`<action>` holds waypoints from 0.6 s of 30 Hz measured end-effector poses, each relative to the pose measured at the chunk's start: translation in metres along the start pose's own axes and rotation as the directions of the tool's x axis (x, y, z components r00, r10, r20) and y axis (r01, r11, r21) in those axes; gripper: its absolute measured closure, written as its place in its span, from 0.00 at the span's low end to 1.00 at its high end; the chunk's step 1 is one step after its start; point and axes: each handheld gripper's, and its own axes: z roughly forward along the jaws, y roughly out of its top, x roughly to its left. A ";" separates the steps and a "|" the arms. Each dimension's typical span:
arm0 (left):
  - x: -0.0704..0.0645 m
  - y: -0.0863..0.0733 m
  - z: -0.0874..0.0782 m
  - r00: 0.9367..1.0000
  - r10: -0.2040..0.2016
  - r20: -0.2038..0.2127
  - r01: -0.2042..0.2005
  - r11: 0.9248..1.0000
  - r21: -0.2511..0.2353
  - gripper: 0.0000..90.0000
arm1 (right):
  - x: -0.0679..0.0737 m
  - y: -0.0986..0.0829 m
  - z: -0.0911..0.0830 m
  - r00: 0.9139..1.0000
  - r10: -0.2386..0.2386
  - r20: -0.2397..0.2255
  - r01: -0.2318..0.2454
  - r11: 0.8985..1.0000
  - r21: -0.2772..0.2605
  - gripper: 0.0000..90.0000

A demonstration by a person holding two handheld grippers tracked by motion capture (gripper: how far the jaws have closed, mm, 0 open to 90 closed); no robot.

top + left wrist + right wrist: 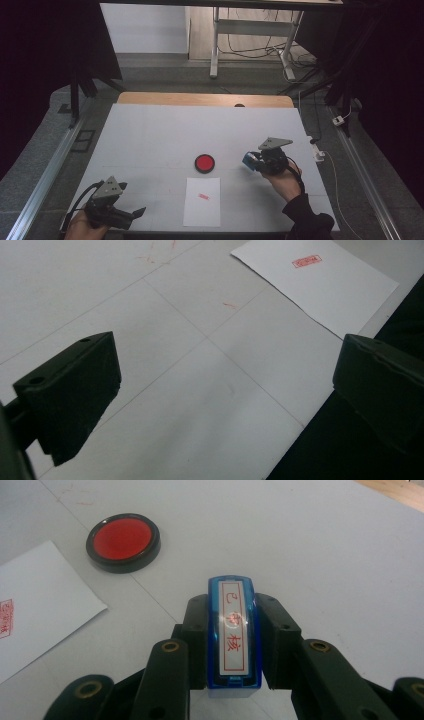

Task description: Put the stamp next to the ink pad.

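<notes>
Stamp (234, 637) work was the job in hand: the blue stamp sat clamped between the jaws of the right tongs (233, 635), its labelled face with red characters turned up toward the riding camera, and it hung clear of the white table (150, 135). In the high view the right tongs (252, 161) were held just beyond and to the side of the red ink pad (204, 163), with the stamp (249, 160) pointing toward that pad. The sheet of paper (202, 210) lay nearer the person than the right tongs, and it already bore one small red imprint (203, 196), so the step looked like one between pressings, or a carrying-off once the mark was made; which of the two I could not tell. A further pressing would call for turning the stamp face down and bringing it squarely over the pad. The left tongs (220, 390) were spread wide with nothing between them, resting low near the table's near edge, the paper (320, 285) ahead of them.
</notes>
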 end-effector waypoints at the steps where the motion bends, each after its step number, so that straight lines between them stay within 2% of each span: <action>1: 0.000 0.000 0.000 1.000 0.000 -0.001 0.000 1.000 0.001 0.00 | 0.000 -0.001 0.001 1.000 -0.001 0.001 0.001 1.000 0.001 0.77; 18: -0.001 0.000 0.001 1.000 0.005 -0.004 -0.004 1.000 0.007 0.00 | -0.002 -0.009 0.014 1.000 -0.002 -0.006 0.002 0.999 0.036 0.76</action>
